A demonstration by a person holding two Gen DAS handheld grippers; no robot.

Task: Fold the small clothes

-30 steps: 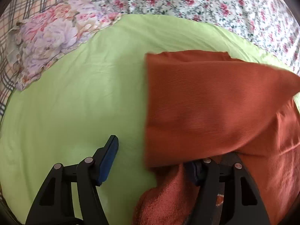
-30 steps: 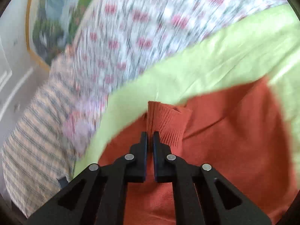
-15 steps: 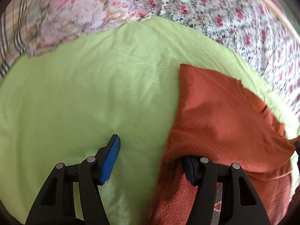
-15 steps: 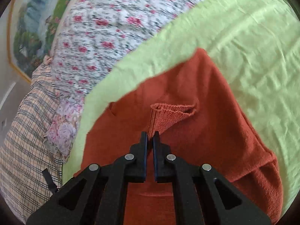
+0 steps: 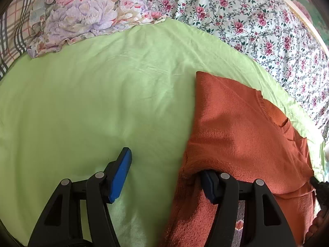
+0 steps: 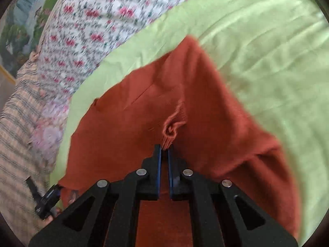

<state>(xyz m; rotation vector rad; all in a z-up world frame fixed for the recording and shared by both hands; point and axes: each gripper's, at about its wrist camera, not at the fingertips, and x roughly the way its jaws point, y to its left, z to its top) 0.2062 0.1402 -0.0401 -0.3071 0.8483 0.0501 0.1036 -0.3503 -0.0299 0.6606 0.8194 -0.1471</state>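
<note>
While right tool [image 6: 163, 149] pinches sweater [image 6: 185, 94] cuff — green sheet [image 5: 82, 103] open leftward.

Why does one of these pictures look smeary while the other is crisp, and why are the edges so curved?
Right wrist view: motion blur smears the flowered bedspread and softens the orange sweater. Left wrist view: sharp, with sunlight on the green sheet and a soft shadow across the sweater. Both views: the fisheye lens bends everything and leaves dark corners.

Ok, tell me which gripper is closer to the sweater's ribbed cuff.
Right. The right gripper pinches the ribbed cuff at its tips. The left gripper stands open at the edge of the orange sweater, one finger under the fabric, no cuff there.
</note>
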